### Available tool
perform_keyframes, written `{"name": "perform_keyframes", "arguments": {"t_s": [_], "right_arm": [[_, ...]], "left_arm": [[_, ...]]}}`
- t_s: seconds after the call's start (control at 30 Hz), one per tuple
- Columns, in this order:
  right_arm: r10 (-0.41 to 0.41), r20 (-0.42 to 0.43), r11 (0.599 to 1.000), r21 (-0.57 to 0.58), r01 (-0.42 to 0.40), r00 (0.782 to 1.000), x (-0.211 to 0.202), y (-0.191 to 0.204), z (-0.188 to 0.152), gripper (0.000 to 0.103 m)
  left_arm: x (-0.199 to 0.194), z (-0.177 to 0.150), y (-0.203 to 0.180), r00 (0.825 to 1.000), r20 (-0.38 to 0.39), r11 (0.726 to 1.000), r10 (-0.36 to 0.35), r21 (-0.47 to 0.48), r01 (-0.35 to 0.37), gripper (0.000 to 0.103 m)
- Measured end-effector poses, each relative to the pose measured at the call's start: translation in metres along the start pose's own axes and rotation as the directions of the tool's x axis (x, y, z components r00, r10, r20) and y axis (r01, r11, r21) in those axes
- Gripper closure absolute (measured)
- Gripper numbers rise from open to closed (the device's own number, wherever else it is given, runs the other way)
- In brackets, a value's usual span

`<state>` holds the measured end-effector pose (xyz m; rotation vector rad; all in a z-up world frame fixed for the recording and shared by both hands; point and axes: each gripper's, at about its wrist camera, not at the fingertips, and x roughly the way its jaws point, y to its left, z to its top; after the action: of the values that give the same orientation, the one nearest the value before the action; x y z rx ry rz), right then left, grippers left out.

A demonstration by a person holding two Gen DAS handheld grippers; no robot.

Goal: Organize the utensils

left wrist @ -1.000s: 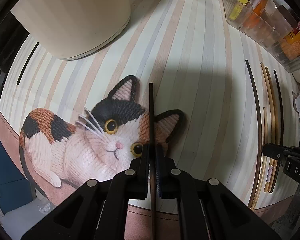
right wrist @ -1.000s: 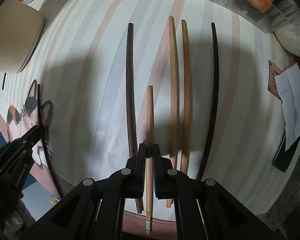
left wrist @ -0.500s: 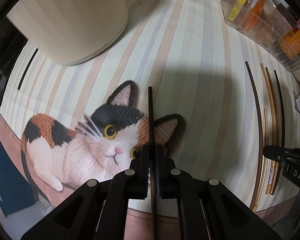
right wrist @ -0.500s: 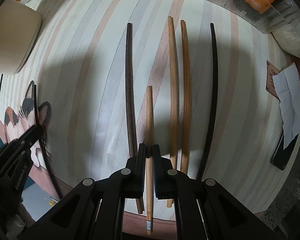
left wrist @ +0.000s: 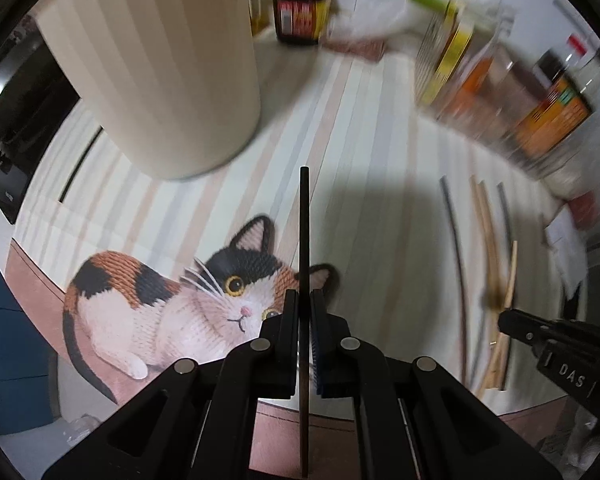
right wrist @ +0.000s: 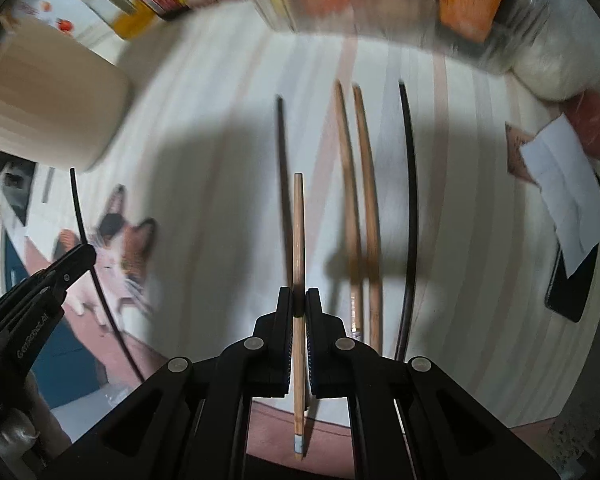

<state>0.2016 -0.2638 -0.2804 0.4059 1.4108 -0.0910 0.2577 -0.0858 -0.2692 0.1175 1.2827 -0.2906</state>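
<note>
1. Since earlier frames: both grippers have come up off the mat w/ their sticks; more of the back of the counter now shows, backgrd motion-blurred

2. L gripper (left wrist: 304,304) clenched on a black chopstick (left wrist: 304,236), held clear above the striped mat (left wrist: 364,128) and its cat print (left wrist: 204,300)

3. R gripper (right wrist: 299,300) clamped on a light wooden chopstick (right wrist: 298,232), pale tip at the near end, below the jaws

4. Surroundings: cream ribbed container (left wrist: 156,60) stands ahead-left of L gripper; dark sauce bottle (left wrist: 300,4) behind it; blurred clear bin of packets (left wrist: 496,80) far right. White paper (right wrist: 560,184) and a dark flat item at R edge, too blurred to name

5. Left on mat, R view: dark brown stick (right wrist: 282,168), two wooden sticks (right wrist: 358,184) side by side, black stick (right wrist: 410,184) – roughly parallel, near but apart. One more black stick (left wrist: 80,164) lies by the container base

6. Axis: each held stick runs along its gripper's fingers, far end pointing away from the camera twd the back of the counter; grip is closer to the near end
</note>
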Motion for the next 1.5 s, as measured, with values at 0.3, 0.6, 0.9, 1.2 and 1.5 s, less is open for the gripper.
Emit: {"name": "perform_keyframes", "arguments": {"t_s": [0.3,0.6,0.9,1.2,1.5], "right_arm": [[0.143,0.215,0.988,-0.087,-0.127,0.966,-0.073,0.025,0.010,0.097],[0.222,0.436,0.967,-0.212,-0.141,0.872,-0.159,0.061,0.054,0.103],[0.222,0.310,0.975,-0.046,-0.218,0.925,-0.132,0.032,0.098,0.092],[0.099,-0.024,0.992,0.082,-0.097,0.995,0.014,0.003,0.096,0.065],[0.172,0.039,0.901,0.397,-0.173,0.984,0.011,-0.068,0.069,0.065]], "left_arm": [[-0.081,0.020,0.003,0.980,0.198,1.000,-0.001,-0.011,0.004,0.100],[-0.153,0.062,0.008,0.918,0.398,1.000,0.001,-0.011,0.004,0.100],[-0.159,0.075,0.014,0.891,0.448,0.997,0.076,-0.044,-0.063,0.100],[-0.108,0.068,0.005,0.916,0.367,0.986,0.163,-0.039,-0.160,0.100],[-0.093,0.074,-0.009,0.924,0.337,0.982,0.180,-0.009,-0.188,0.100]]}}
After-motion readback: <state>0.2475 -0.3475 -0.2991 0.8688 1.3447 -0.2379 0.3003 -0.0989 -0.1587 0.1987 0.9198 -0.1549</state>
